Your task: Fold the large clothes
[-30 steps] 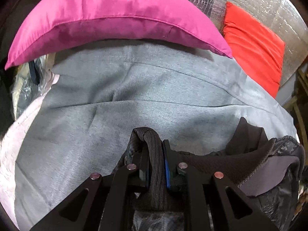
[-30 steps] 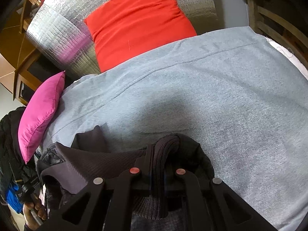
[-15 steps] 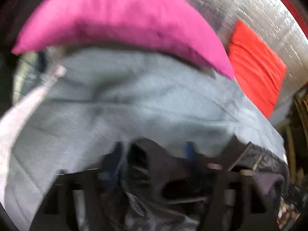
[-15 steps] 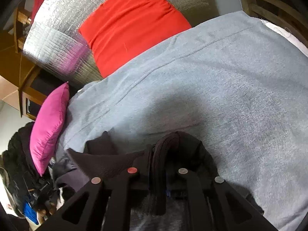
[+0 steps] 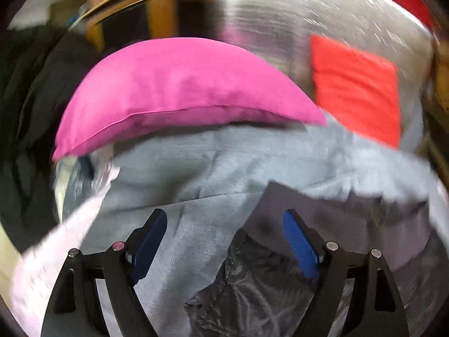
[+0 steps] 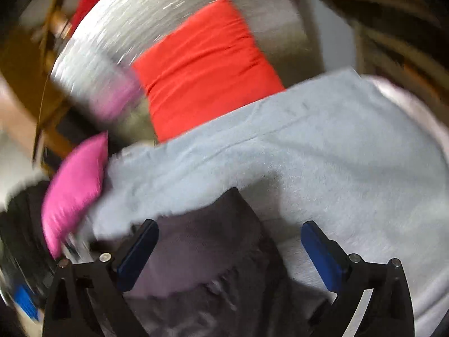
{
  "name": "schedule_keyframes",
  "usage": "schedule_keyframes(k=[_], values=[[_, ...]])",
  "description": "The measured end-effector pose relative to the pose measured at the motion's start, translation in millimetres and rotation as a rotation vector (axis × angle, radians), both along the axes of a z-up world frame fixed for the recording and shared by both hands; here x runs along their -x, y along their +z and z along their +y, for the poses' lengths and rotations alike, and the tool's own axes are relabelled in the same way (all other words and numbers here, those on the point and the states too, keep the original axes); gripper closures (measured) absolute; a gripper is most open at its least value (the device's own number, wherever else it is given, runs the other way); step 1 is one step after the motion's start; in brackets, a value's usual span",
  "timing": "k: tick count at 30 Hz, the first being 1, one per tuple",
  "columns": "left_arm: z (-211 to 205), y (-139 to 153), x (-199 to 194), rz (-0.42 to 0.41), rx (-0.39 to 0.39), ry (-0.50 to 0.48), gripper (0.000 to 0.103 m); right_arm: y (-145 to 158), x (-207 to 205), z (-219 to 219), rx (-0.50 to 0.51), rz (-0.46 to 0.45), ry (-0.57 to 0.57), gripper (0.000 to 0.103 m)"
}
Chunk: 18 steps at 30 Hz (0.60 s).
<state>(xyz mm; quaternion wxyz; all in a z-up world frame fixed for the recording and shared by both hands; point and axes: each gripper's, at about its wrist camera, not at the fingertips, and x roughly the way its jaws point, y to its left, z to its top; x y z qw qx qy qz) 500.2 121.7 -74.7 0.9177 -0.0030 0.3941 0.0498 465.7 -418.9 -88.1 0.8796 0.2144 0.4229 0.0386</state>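
Both views are motion-blurred. The left gripper (image 5: 224, 233) and right gripper (image 6: 230, 241) stand spread wide, holding nothing. The dark jacket (image 5: 322, 224) lies on the grey blanket (image 6: 336, 146) at 6 o'clock, its lower part cut off; the pink cushion (image 5: 182, 92) sits at 12.

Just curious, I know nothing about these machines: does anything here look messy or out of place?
Only the dark jacket: it lies rumpled, not folded flat, on the grey blanket. Both views are motion-blurred, so finer detail is unclear.
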Motion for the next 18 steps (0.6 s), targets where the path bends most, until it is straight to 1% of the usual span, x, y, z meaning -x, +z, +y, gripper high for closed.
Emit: schedule_keyframes(k=[2,4,8,12,14,16,18], values=[[-6,-9,-8,0.033,-0.02,-0.051,0.018,-5,-3,12,0.114,0.029,0.08,0.0],[-8,-17,-19,0.073,-0.003,-0.079,0.018,-14,-5,18,0.176,0.05,0.134,0.002],[-9,-30,-34,0.102,0.027,-0.077,0.018,-29,-11,16,0.179,0.066,0.171,0.002],[-14,-40,-49,0.132,0.001,-0.088,0.018,-37,-19,14,0.182,0.065,0.175,0.003],[-15,-44,-55,0.146,0.012,-0.092,0.018,-39,-23,16,0.18,0.06,0.183,0.004],[-15,-46,-57,0.141,0.026,-0.093,0.018,-42,-27,16,0.176,0.056,0.191,0.004],[-18,-48,-59,0.135,0.044,-0.097,0.018,-45,-31,18,0.176,0.056,0.201,0.01]])
